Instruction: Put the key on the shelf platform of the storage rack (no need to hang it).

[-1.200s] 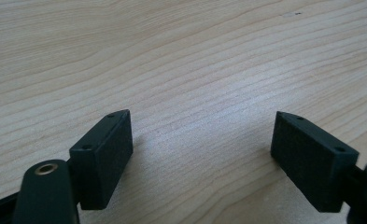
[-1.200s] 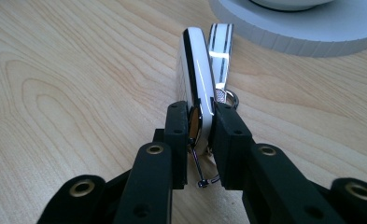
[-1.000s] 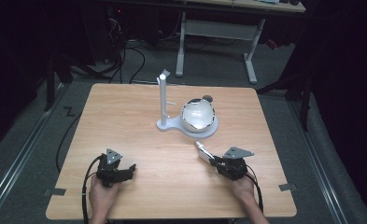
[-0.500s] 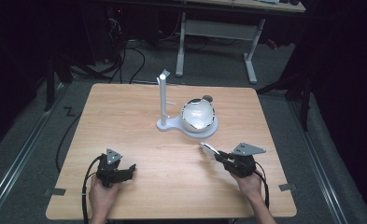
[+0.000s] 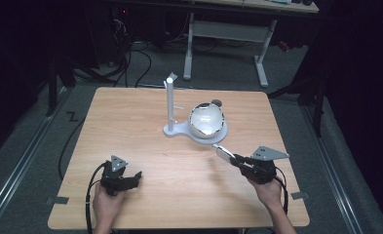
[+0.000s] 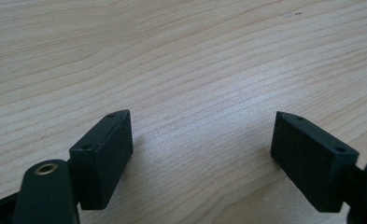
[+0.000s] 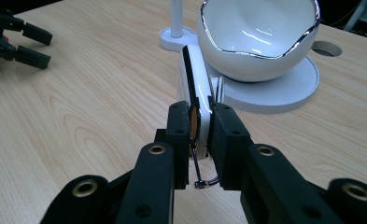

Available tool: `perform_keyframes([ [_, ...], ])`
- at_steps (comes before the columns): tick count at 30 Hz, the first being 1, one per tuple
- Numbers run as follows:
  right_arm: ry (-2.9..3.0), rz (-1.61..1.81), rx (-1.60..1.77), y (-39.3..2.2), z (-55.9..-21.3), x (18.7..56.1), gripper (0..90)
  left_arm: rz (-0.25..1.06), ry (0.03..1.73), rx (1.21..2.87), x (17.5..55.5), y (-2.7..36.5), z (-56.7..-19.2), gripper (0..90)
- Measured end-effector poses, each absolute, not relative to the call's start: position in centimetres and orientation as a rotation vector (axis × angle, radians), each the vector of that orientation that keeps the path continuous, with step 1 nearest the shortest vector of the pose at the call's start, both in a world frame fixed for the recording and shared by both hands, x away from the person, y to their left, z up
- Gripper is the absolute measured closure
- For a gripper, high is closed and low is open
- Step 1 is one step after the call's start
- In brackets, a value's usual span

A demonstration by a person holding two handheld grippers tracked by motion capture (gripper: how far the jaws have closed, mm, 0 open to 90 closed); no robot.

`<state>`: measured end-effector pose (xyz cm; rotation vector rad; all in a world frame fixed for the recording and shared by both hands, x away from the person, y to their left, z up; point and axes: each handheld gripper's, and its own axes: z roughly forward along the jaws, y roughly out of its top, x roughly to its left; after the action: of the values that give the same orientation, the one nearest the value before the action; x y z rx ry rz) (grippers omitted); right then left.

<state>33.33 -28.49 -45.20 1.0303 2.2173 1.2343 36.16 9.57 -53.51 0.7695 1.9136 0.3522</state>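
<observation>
Right gripper [image 5: 232,159] sits at the near right of the table [image 5: 130,126], held in the person's right hand [image 5: 268,191]. Its fingers [image 7: 179,122] are clamped on a slim white object with a dark edge and a thin wire loop hanging at its near end [image 7: 197,88] — what it is I cannot tell. The object lies edge-up between the pads and sticks out well past the fingertips, pointing toward the white bowl [image 5: 206,120]. In the high view the object's far tip is raised off the wood, just in front of the stand's round base [image 5: 179,130] and near the bowl, not touching either as far as I can see.

The bowl is glossy white with a silvery wavy rim; it rests tilted on the base, opening toward the near side. A white upright post [image 5: 170,102] rises from the left lobe of the same base.

Left gripper [image 5: 129,179] rests low at the near left, in the left hand [image 5: 105,204], well apart from the stand. Its fingers [image 6: 104,154] stand wide apart with bare wood between them — nothing held.
</observation>
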Motion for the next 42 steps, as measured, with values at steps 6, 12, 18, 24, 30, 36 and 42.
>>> perform_keyframes([
  [6,2.214,1.248,1.041,-28.9,-44.4,33.4,78.5,0.354,1.911,0.773,36.2,9.6,-53.5,21.3],
  [12,2.214,1.258,1.041,-29.2,-43.5,33.8,78.5,0.351,1.916,0.768,36.2,9.6,-53.5,21.2],
  [18,2.205,1.266,1.036,-29.3,-42.5,34.2,78.5,0.353,1.912,0.771,36.2,9.6,-53.5,21.2],
  [24,2.195,1.271,1.042,-29.4,-41.8,35.1,78.5,0.351,1.915,0.768,36.2,9.6,-53.5,21.3],
  [30,2.188,1.259,1.038,-29.2,-41.1,35.9,78.5,0.352,1.913,0.770,36.2,9.6,-53.5,21.3],
  [36,2.190,1.245,1.038,-28.7,-40.4,37.1,78.5,0.352,1.915,0.768,36.2,9.6,-53.5,21.2],
  [42,2.204,1.241,1.036,-27.9,-40.0,38.5,78.5,0.353,1.912,0.771,36.2,9.6,-53.5,21.3],
])
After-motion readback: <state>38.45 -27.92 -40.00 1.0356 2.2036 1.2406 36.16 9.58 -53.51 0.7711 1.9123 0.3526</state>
